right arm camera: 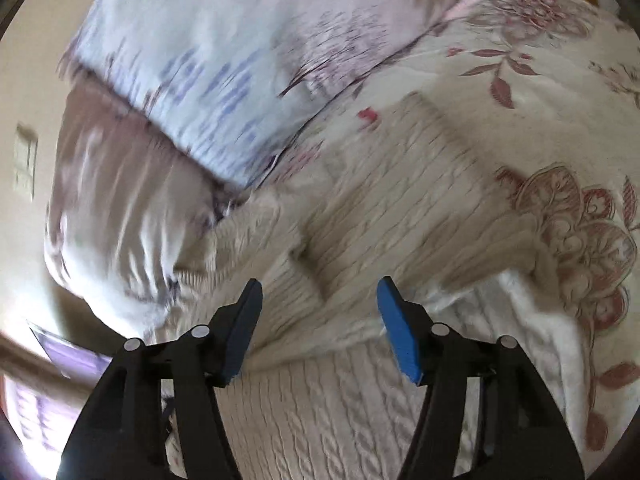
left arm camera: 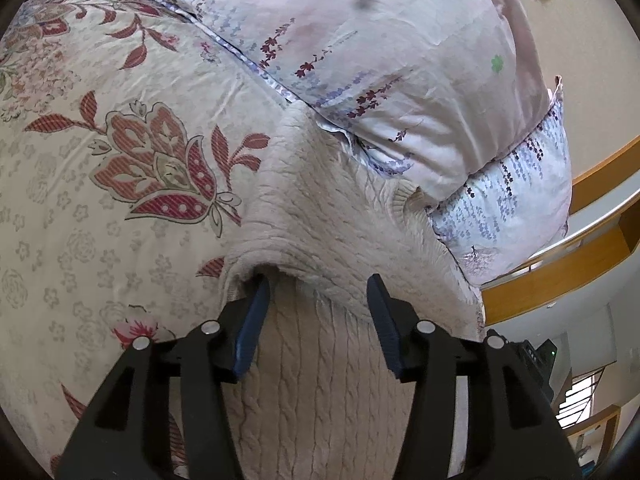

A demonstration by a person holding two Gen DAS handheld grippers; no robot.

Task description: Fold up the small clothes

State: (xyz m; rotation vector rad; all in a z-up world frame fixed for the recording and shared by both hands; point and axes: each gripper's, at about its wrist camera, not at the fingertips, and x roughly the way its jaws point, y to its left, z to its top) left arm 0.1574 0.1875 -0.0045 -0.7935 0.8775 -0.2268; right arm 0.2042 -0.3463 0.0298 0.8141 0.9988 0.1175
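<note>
A cream cable-knit sweater (left arm camera: 320, 208) lies on a floral bedspread (left arm camera: 80, 184), its far part folded back over the near part. My left gripper (left arm camera: 318, 284) is open right over the fold edge; the tip of its left finger (left arm camera: 256, 312) sits under the folded lip of knit. In the right wrist view, which is motion-blurred, the same sweater (right arm camera: 360, 240) lies partly folded with a stepped edge. My right gripper (right arm camera: 320, 288) is open just above the knit, holding nothing.
A pale lilac floral quilt (left arm camera: 360, 40) is piled at the sweater's far edge and shows in the right wrist view (right arm camera: 192, 60) too. A wooden bed frame (left arm camera: 560, 272) runs at the right. The bedspread (right arm camera: 540, 100) extends right of the sweater.
</note>
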